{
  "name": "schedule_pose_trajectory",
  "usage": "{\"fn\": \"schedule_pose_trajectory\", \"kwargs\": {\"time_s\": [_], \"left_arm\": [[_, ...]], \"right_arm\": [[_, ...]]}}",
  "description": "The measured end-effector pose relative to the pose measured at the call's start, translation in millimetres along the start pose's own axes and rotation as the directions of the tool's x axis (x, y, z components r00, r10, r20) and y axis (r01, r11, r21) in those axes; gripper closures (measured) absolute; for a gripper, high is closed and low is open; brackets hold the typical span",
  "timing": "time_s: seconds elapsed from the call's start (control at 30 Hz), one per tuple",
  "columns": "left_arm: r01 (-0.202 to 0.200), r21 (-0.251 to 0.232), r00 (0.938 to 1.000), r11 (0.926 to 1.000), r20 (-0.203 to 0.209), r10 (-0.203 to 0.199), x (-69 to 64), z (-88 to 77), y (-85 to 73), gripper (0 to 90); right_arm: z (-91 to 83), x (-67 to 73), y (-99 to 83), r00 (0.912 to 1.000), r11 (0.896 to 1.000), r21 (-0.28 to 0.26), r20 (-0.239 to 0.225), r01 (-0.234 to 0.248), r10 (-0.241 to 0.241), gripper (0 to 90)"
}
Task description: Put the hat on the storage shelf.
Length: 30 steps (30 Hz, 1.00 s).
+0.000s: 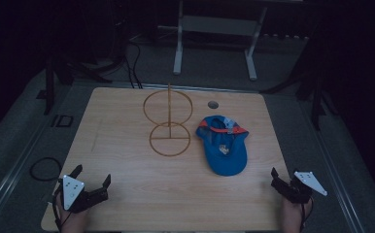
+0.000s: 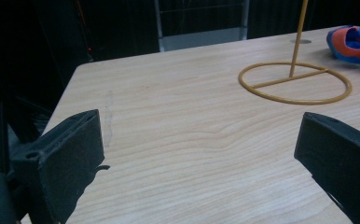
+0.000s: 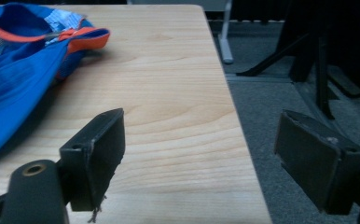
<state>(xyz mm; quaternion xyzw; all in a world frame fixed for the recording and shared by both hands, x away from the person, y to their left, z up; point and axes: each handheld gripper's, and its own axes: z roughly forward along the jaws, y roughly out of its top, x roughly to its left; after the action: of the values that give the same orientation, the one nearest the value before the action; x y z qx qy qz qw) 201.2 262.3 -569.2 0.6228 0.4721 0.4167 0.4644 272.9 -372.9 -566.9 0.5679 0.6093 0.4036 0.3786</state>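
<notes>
Blue cap lying upside down, orange inner band showing.
Left gripper and right gripper both gaping wide, gripping nothing.

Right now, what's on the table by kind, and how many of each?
Cap: 1
Wire stand: 1
Grippers: 2, left gripper, right gripper, both open and holding nothing
Total: 4
</notes>
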Motion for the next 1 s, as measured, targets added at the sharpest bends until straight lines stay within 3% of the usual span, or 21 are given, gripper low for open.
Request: {"fn": "schedule_pose_trajectory", "kwargs": {"time_s": [0.13, 0.27, 0.4, 0.5, 0.63, 0.7, 0.83, 0.87, 1.0], "left_arm": [[0.009, -0.002, 0.9999, 1.0000, 0.009, -0.009, 0.6, -2.8, -0.2, 1.8], [0.005, 0.014, 0.9990, 0.9999, 0.044, -0.005, 0.0, -3.3, -0.9, 1.8], [0.004, 0.010, 0.9977, 0.9999, 0.068, -0.005, -1.5, -2.6, -0.5, 1.8], [-0.017, 0.018, 0.9992, 0.9997, 0.037, 0.016, -1.3, -1.0, 0.1, 1.8], [0.021, 0.036, 0.9977, 0.9991, 0.063, -0.023, 4.7, -0.5, -3.4, 1.7], [0.026, 0.033, 0.9969, 0.9991, 0.074, -0.028, 5.9, -1.8, -4.1, 1.8], [0.051, 0.027, 0.9951, 0.9983, 0.084, -0.053, 6.4, -3.0, -3.2, 1.8], [0.074, 0.017, 0.9915, 0.9971, 0.107, -0.075, 4.5, -3.2, -2.3, 1.7], [0.060, 0.009, 0.9894, 0.9982, 0.132, -0.061, -1.0, -3.2, -0.7, 1.8]], "right_arm": [[0.7, 1.3, 0.2, 0.9999, 1.000, 0.006, 0.000, 0.011, -0.011, 16.8], [4.6, 5.0, 1.7, 0.9984, 0.997, 0.062, -0.044, 0.039, -0.036, 16.7], [6.5, 5.9, 3.2, 0.9963, 0.996, 0.087, -0.085, 0.021, -0.014, 16.2], [6.3, 6.9, 7.3, 0.9940, 0.995, 0.094, -0.109, 0.023, -0.013, 16.2], [12.2, 9.3, 15.5, 0.9861, 0.992, 0.129, -0.165, 0.009, 0.012, 16.3], [16.1, 11.5, 20.1, 0.9851, 0.989, 0.147, -0.172, 0.034, -0.009, 16.4], [19.8, 13.9, 29.1, 0.9825, 0.988, 0.146, -0.186, 0.044, -0.016, 16.5], [21.5, 15.7, 37.7, 0.9797, 0.990, 0.137, -0.200, 0.038, -0.010, 16.6], [24.0, 19.9, 53.6, 0.9745, 0.992, 0.126, -0.224, 0.032, -0.003, 14.1]]}}
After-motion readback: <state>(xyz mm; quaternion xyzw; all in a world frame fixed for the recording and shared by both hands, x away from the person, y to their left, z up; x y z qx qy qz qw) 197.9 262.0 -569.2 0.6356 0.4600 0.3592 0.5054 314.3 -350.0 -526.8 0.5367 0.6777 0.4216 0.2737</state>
